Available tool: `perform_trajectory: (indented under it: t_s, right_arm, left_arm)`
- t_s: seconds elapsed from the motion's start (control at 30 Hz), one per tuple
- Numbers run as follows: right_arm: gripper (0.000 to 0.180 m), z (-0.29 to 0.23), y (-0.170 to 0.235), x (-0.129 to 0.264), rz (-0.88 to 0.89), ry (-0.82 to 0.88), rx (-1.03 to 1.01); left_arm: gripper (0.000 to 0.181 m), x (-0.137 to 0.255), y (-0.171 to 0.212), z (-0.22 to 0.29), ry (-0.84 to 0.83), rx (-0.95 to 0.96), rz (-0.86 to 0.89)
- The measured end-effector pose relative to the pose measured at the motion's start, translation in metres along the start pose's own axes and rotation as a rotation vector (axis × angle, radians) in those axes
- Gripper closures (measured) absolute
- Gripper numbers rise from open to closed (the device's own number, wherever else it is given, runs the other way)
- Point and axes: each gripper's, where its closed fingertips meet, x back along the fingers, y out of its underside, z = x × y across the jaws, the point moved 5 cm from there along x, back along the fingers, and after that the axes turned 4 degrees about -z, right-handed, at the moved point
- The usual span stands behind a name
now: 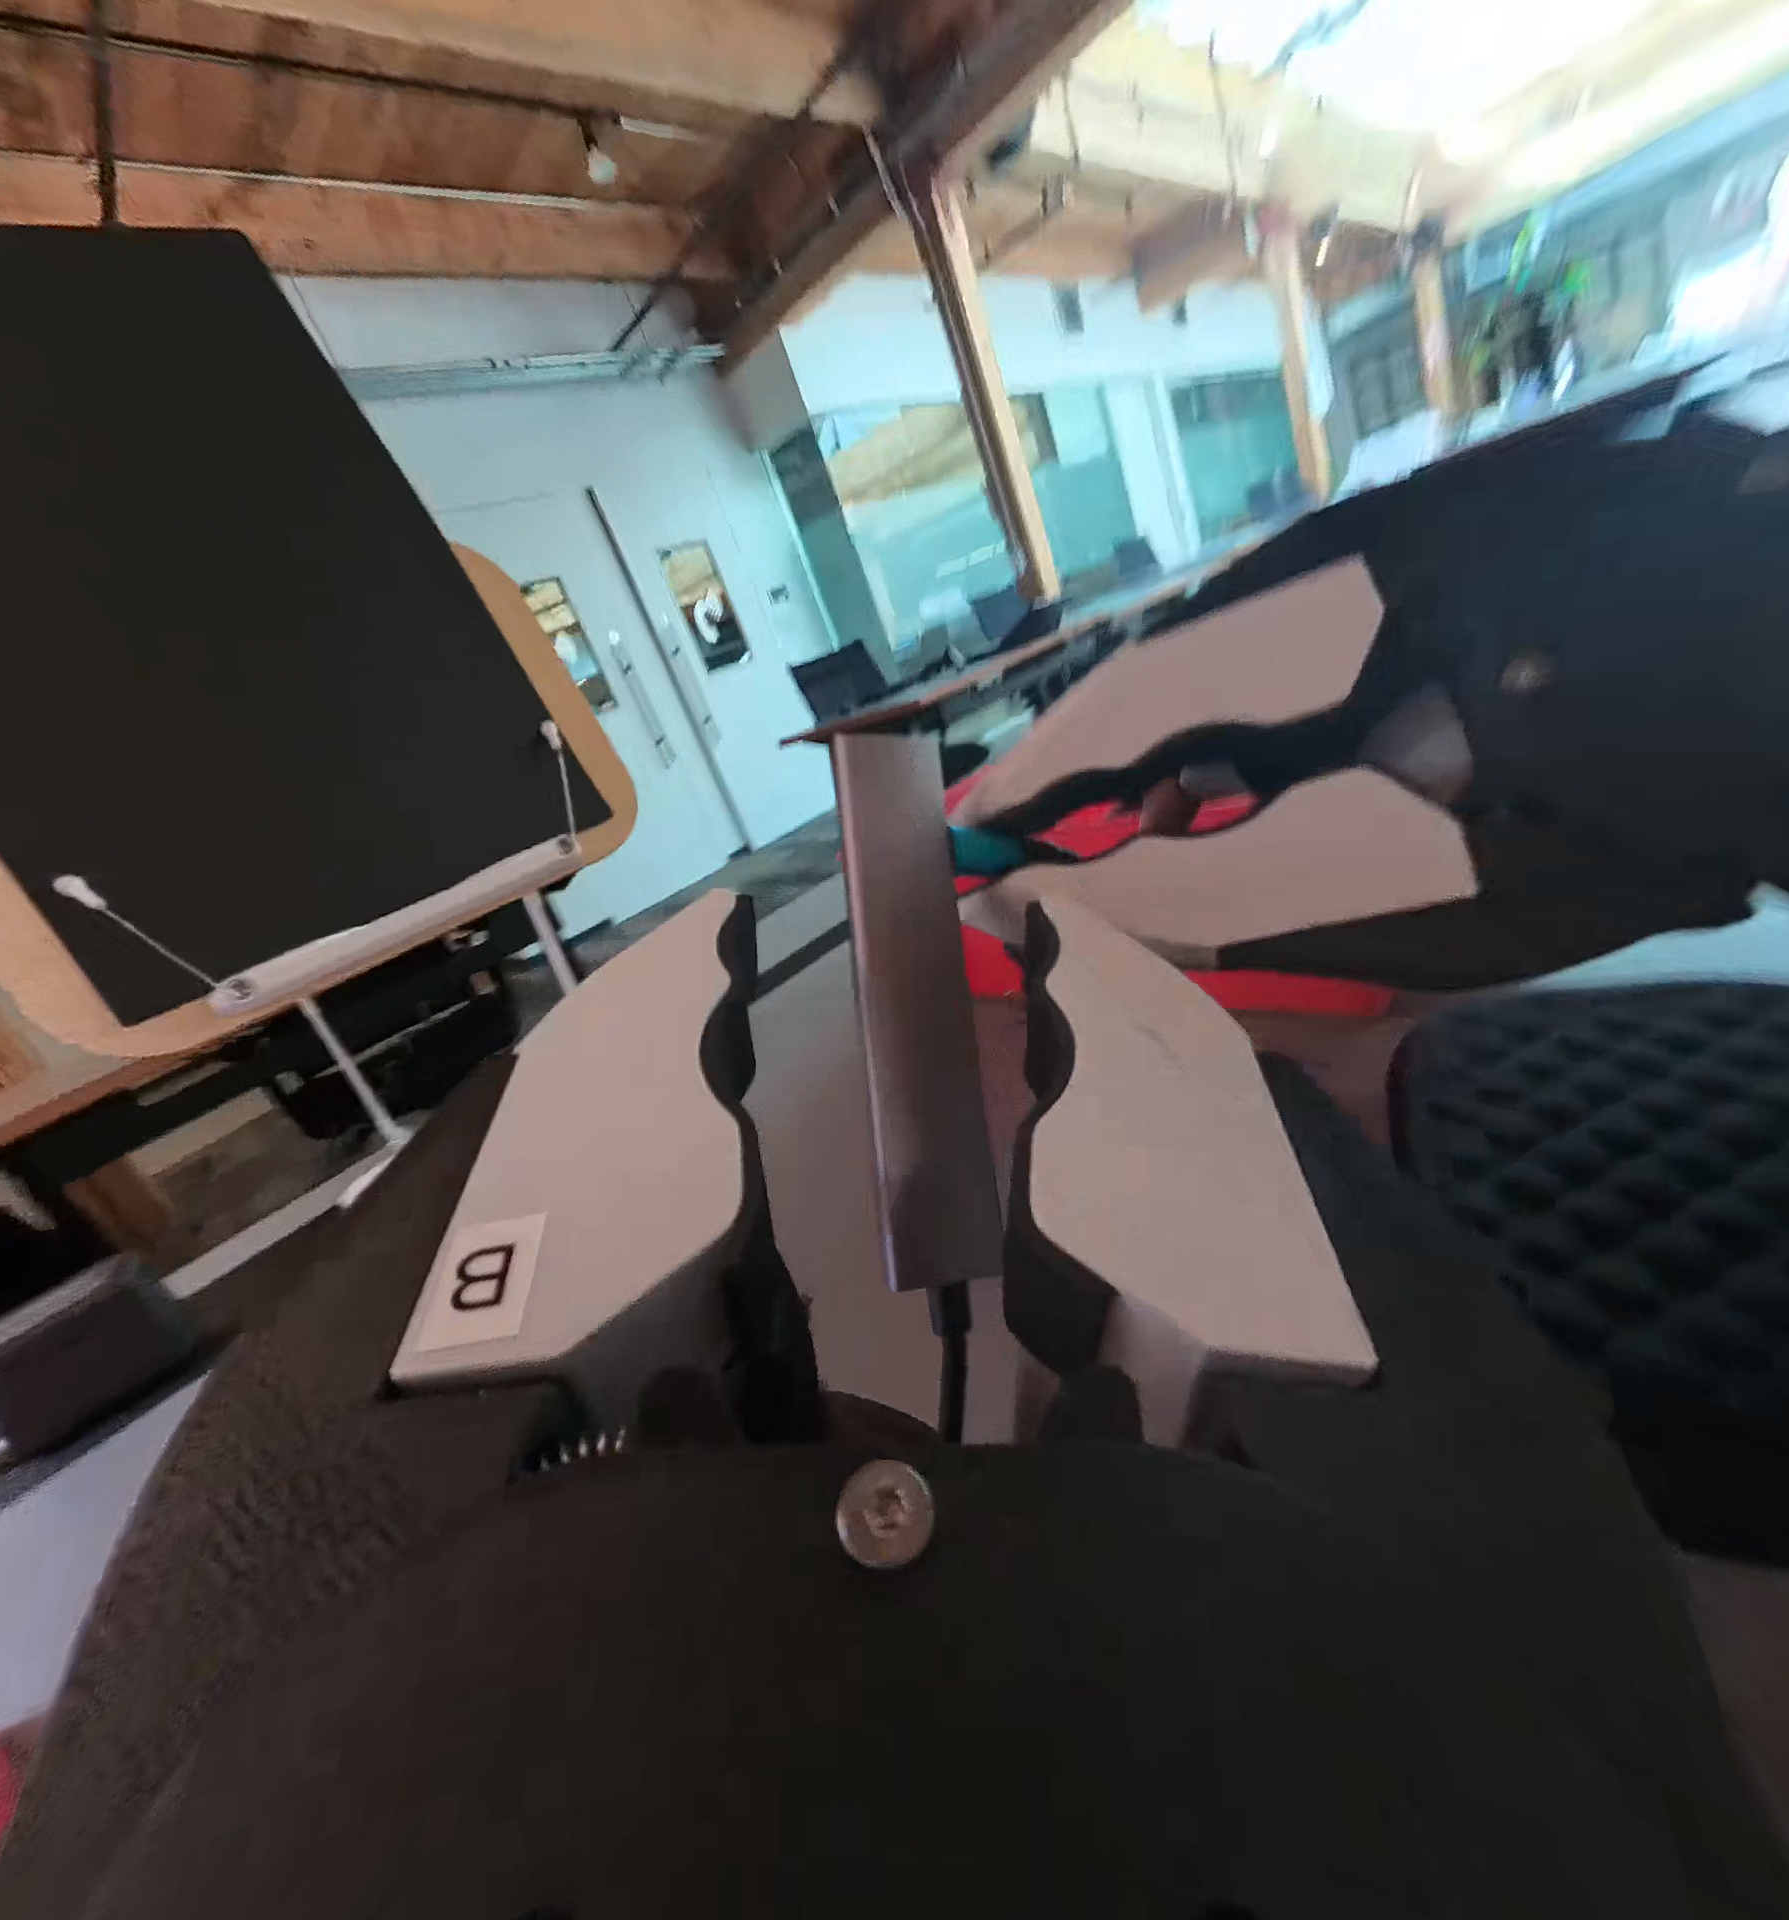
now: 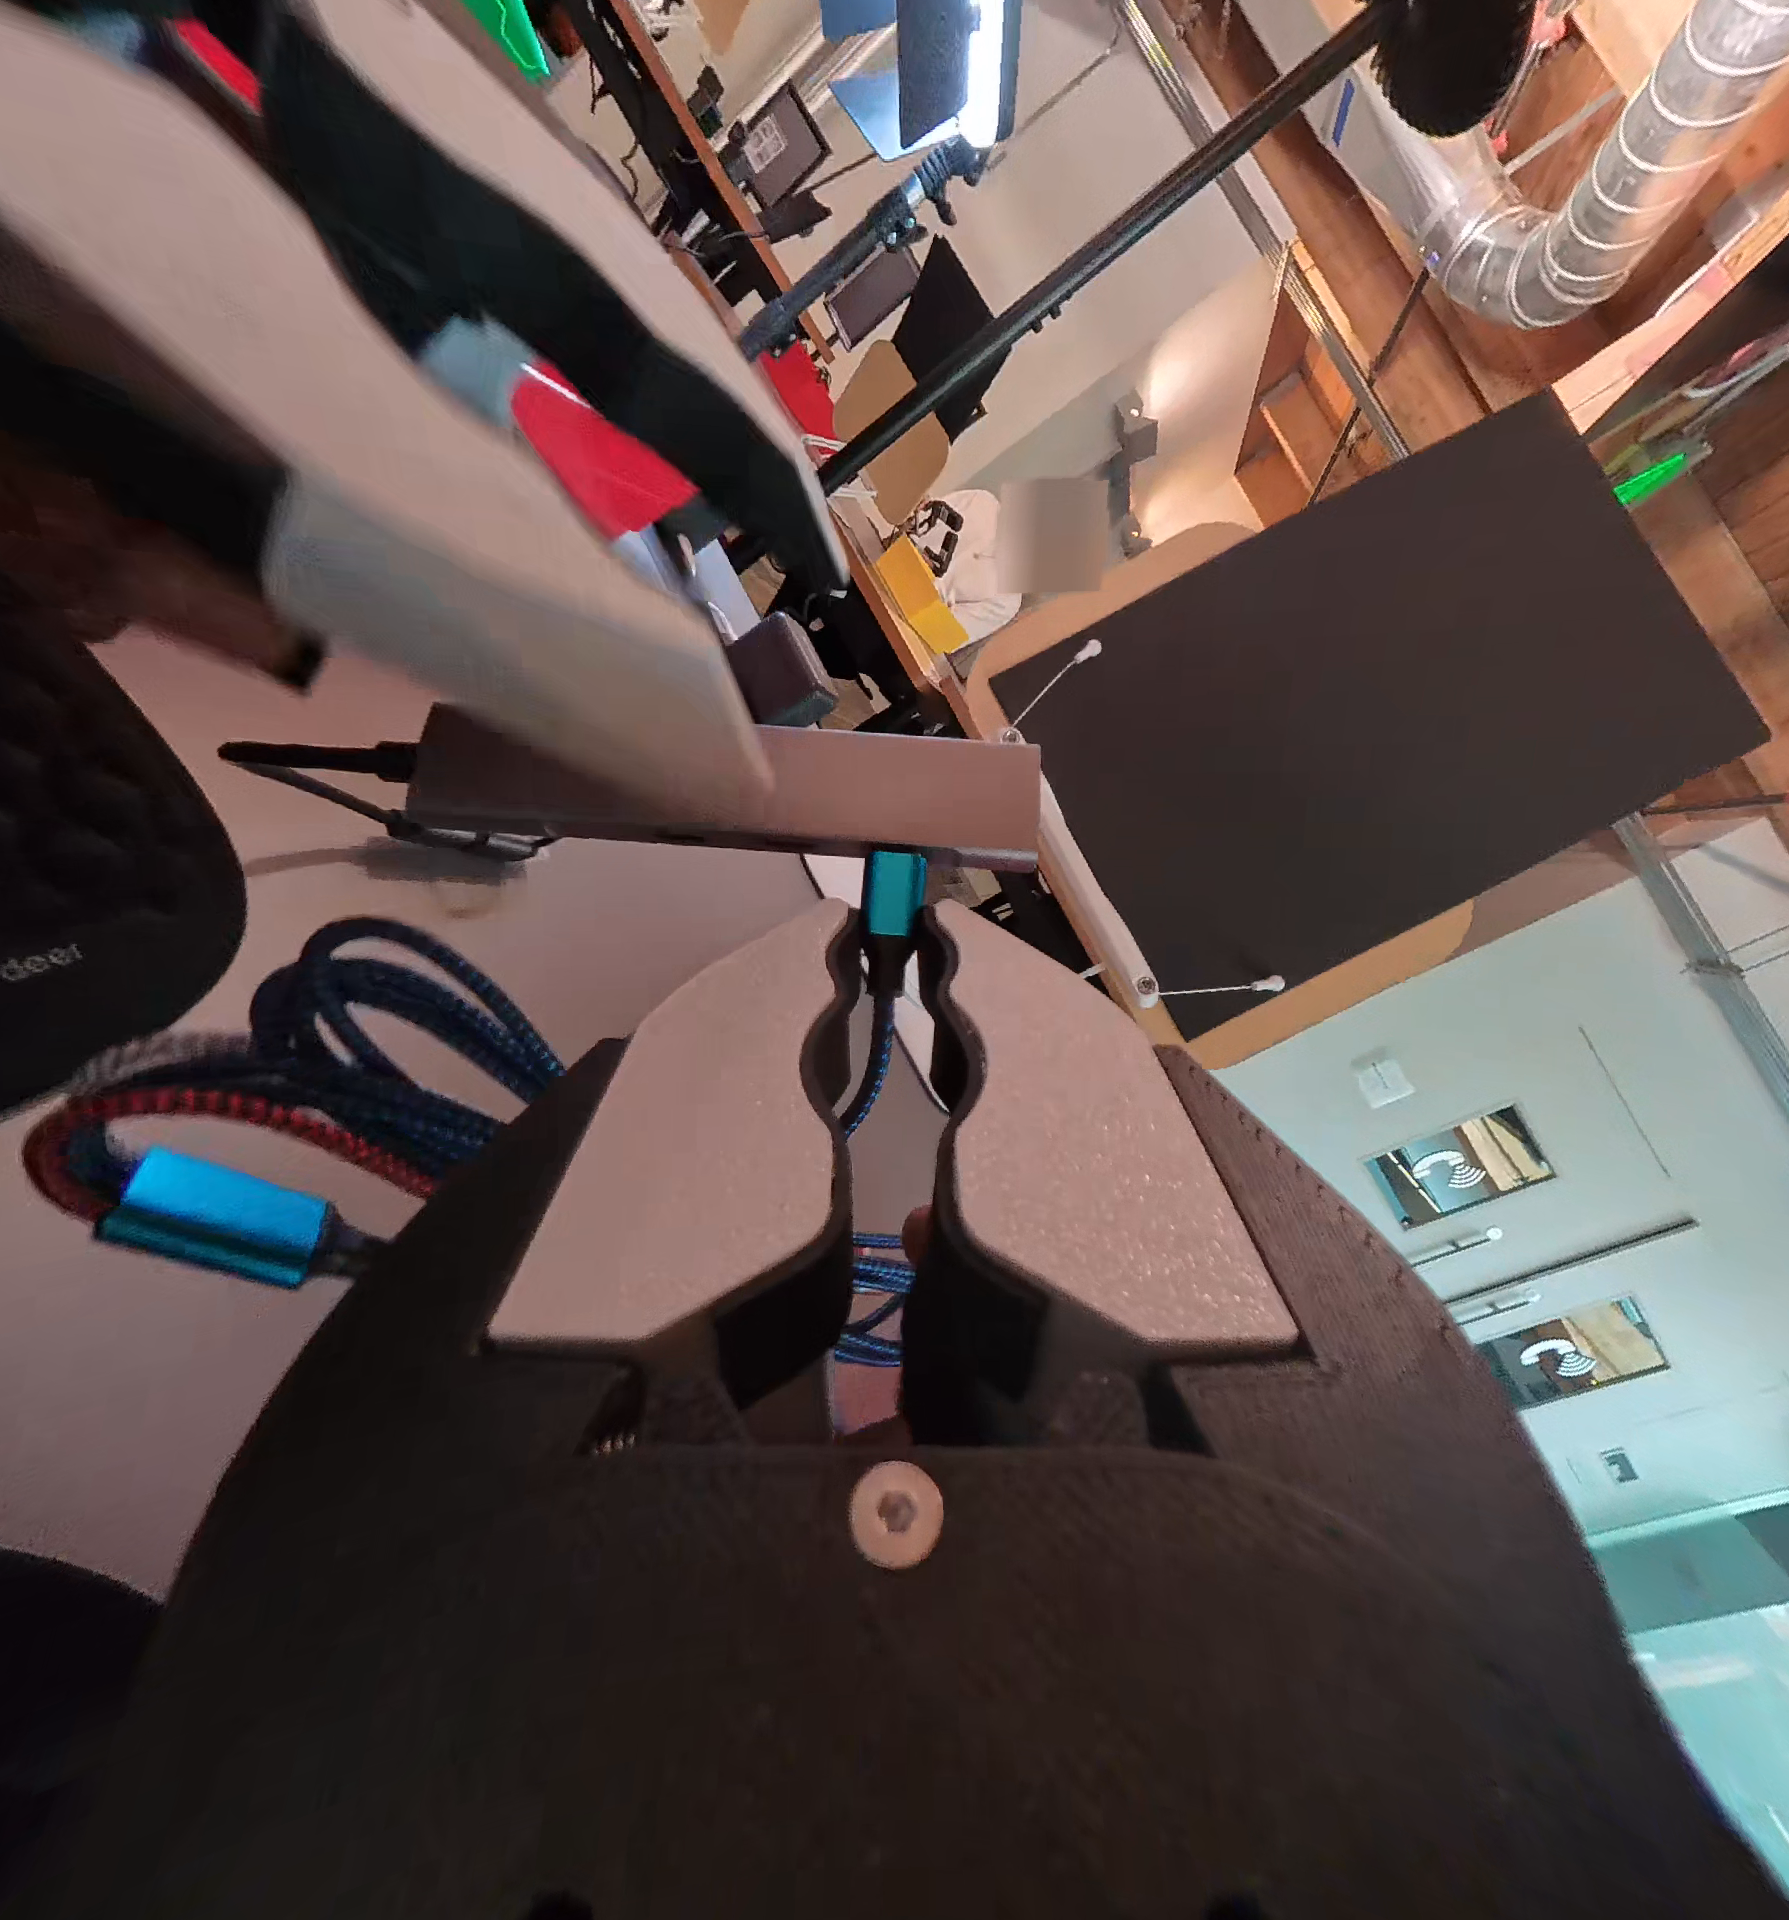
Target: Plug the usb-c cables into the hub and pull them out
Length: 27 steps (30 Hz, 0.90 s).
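One hub (image 2: 900,795); right hand-held gripper (image 2: 888,940) clamped on teal plug (image 2: 892,896); left hand-held gripper (image 1: 890,935) apart.

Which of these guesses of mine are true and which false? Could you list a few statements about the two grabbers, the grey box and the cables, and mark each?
1. The right gripper pinches the teal plug of a blue braided cable. True.
2. That plug's tip is at the edge of the grey hub. True.
3. The left gripper is clamped tight on the hub. False: its fingers sit either side of the hub with gaps showing.
4. A second blue plug lies loose on the table. True.
5. All the cables are blue. False: a red braided cable lies coiled with them.
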Motion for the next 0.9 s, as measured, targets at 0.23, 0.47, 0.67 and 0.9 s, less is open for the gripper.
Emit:
perform_trajectory:
  t_s: [0.23, 0.47, 0.67, 0.9]
  right_arm:
    - [0.170, -0.008, -0.017, 0.007, 0.031, -0.010, 0.023]
    - [0.171, -0.017, -0.021, 0.002, -0.008, 0.116, 0.085]
    - [0.171, -0.028, -0.007, 0.001, -0.040, 0.147, 0.021]
    - [0.175, -0.010, 0.003, 0.003, -0.039, 0.084, -0.028]
  left_arm:
    - [0.156, -0.006, 0.009, 0.002, -0.095, -0.177, -0.125]
    - [0.157, -0.008, 0.011, -0.006, -0.160, -0.083, -0.175]
    - [0.156, -0.016, 0.022, -0.003, -0.132, -0.045, -0.237]
    - [0.158, -0.021, 0.015, 0.001, -0.135, -0.093, -0.252]
